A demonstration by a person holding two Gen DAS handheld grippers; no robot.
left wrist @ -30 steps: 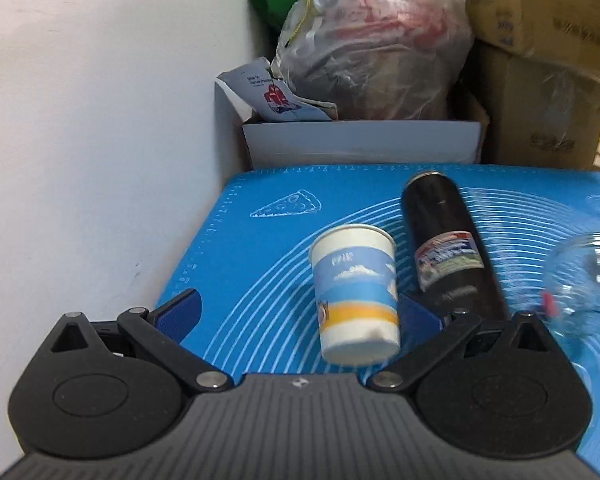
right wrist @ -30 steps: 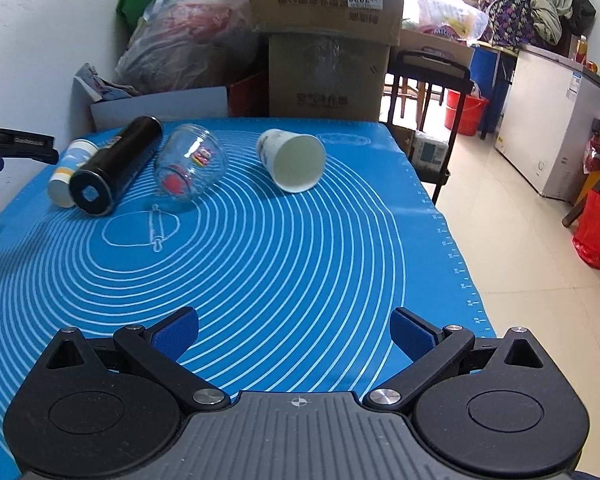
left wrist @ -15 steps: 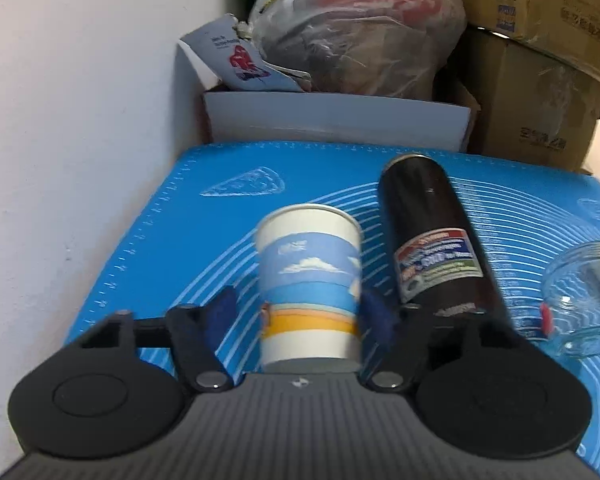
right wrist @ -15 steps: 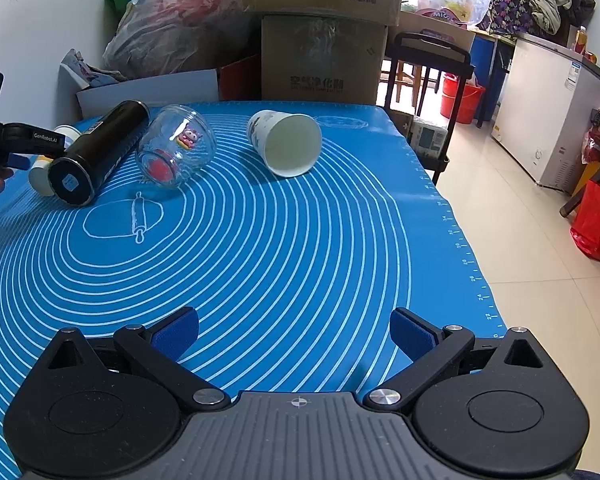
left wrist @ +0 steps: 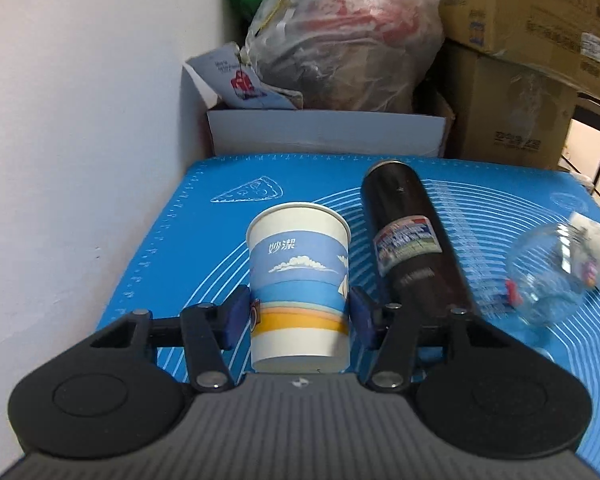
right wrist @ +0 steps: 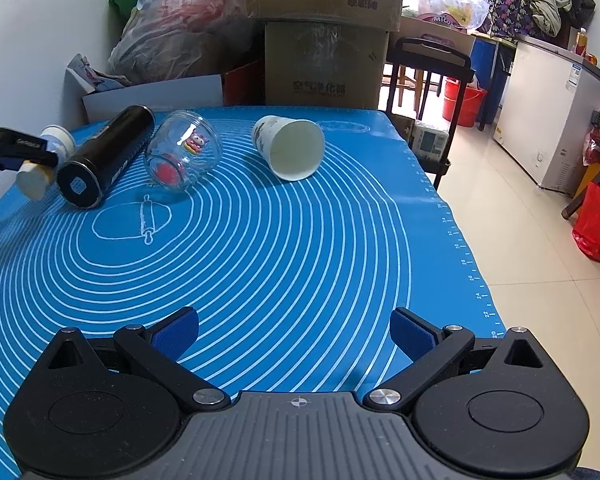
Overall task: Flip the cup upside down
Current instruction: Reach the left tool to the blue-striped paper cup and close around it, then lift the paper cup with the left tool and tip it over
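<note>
Cup (left wrist: 299,288) now clamped in left gripper (left wrist: 299,314), earlier loose; right gripper (right wrist: 294,332) wide open, empty.

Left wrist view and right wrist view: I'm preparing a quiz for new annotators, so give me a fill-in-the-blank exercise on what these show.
1. The left gripper is shut on the blue and white ____ cup.
2. The right gripper is ____ and holds nothing.
3. The black bottle lies on its ____ on the blue mat.
4. Between the black bottle and the white paper cup lies a clear ____ jar.

Missing words: paper; open; side; glass
</note>
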